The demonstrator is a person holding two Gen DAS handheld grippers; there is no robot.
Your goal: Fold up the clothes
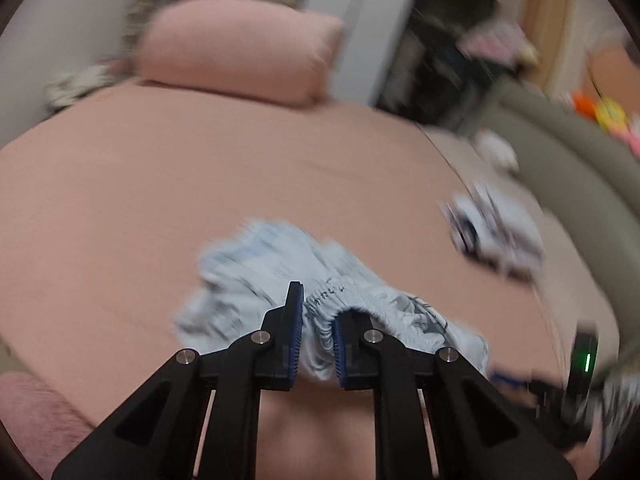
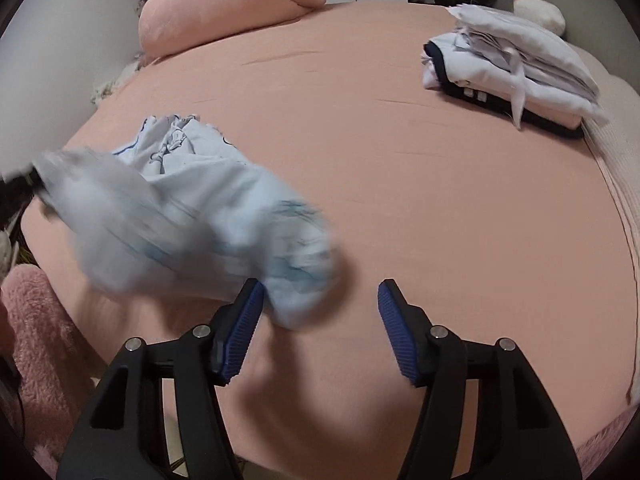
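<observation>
A light blue printed garment [image 1: 260,276] with an elastic waistband lies crumpled on the pink bed sheet [image 1: 160,184]. My left gripper [image 1: 316,316] is shut on its waistband, with the gathered cloth pinched between the blue pads. In the right wrist view the same garment [image 2: 192,216] hangs blurred in front, held up at the far left. My right gripper [image 2: 320,308] is open and holds nothing; the garment's lower end hangs beside its left fingertip [image 2: 250,300]. The right gripper's body shows blurred at the lower right of the left wrist view.
A stack of folded white and navy clothes [image 2: 516,64] sits at the bed's far right, also blurred in the left wrist view [image 1: 492,232]. A pink pillow [image 2: 224,4] lies at the head. A fluffy pink rug [image 2: 36,340] is at the lower left.
</observation>
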